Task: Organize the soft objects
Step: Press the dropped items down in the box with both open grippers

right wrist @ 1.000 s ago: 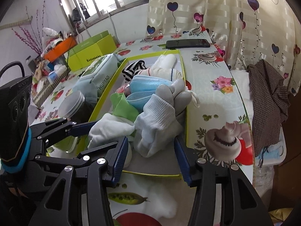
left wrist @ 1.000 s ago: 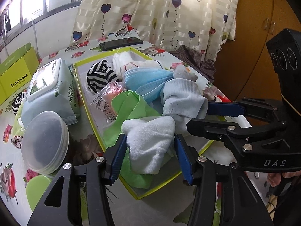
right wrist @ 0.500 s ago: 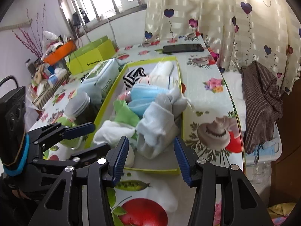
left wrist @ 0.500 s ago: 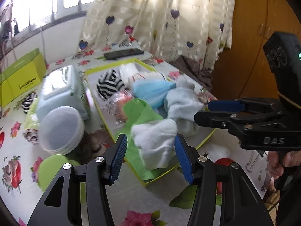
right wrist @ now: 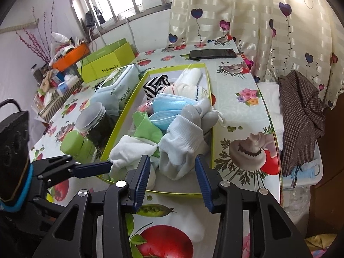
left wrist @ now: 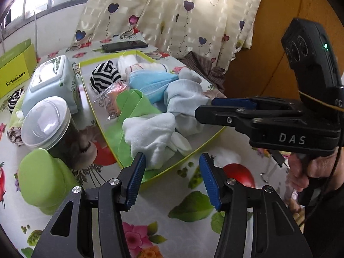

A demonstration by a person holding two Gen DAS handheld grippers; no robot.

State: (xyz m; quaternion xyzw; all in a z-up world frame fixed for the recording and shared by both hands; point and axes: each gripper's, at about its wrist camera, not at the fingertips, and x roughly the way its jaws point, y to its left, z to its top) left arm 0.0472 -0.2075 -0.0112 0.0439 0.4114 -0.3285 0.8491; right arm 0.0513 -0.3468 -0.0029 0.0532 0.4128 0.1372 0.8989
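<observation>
Floral-print worktop (right wrist: 234, 107) is carrying a yellow-rimmed shallow tray (right wrist: 211, 133) piled with white cotton socks (right wrist: 182, 142). Both tools hovering at its near edge: left tool (left wrist: 172, 172) part-open, empty; right tool (right wrist: 172, 173) closing, empty.

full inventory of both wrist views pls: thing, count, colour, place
tray: 1, yellow-green rim, mid table
white socks: bundle, near end of tray
grey-white sock: 1, tray, right of the white socks
green cloth: 1, tray, under the socks
masks: stack, blue, mid tray
striped sock: 1, black-white, far end of tray
wipes pack: 1, pale blue, left of tray
jar: 1, dark, clear lid, left of tray
green bottle: 1, near the jar
phone: 1, black, far table edge
box: 1, yellow-green, far left
checked cloth: 1, brown, right of table
left claw: open, empty, before the tray
right claw: closing, nothing pinched
</observation>
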